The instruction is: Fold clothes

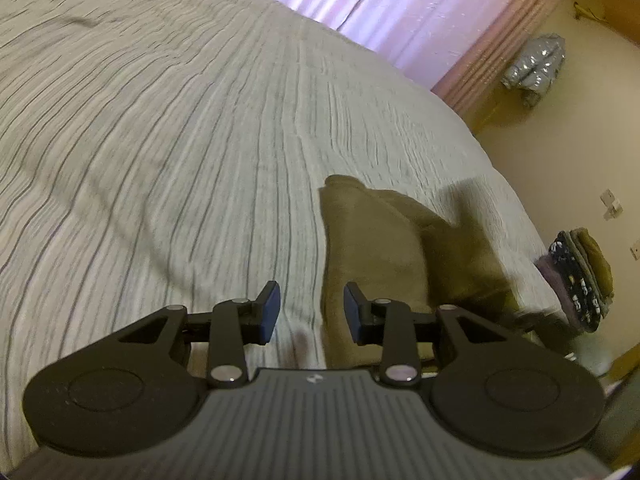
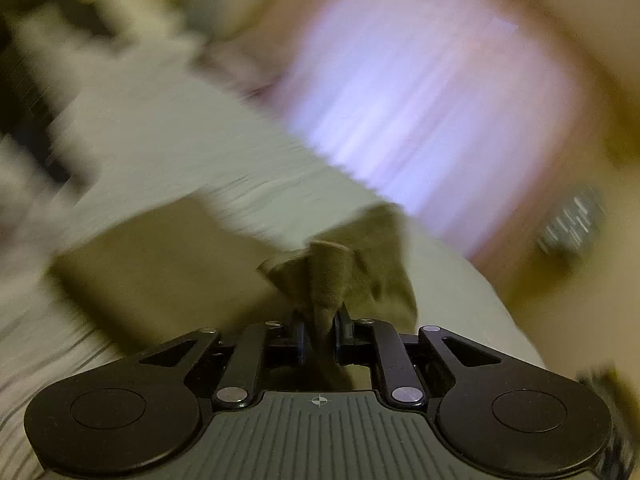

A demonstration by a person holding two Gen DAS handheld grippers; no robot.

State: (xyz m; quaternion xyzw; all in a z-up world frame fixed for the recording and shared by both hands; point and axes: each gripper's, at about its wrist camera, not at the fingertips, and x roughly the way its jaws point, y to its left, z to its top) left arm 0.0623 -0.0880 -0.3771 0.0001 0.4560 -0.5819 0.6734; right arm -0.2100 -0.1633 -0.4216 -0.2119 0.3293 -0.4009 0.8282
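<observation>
An olive-brown garment [image 1: 372, 248] lies on the striped bedcover [image 1: 160, 120] near the bed's right edge. My left gripper [image 1: 312, 292] hovers over the garment's left edge, open, with nothing between its blue pads. In the right wrist view, which is heavily blurred, my right gripper [image 2: 320, 320] is shut on a bunched corner of the olive garment [image 2: 328, 276]. That corner stands up between the jaws, and the rest of the cloth spreads flat to the left.
A stack of folded clothes [image 1: 580, 280] sits beyond the bed's right edge. A pink curtain [image 1: 380, 8] hangs behind the bed, beside a cream wall with a silvery object [image 1: 536, 64] on it. The bedcover stretches wide to the left.
</observation>
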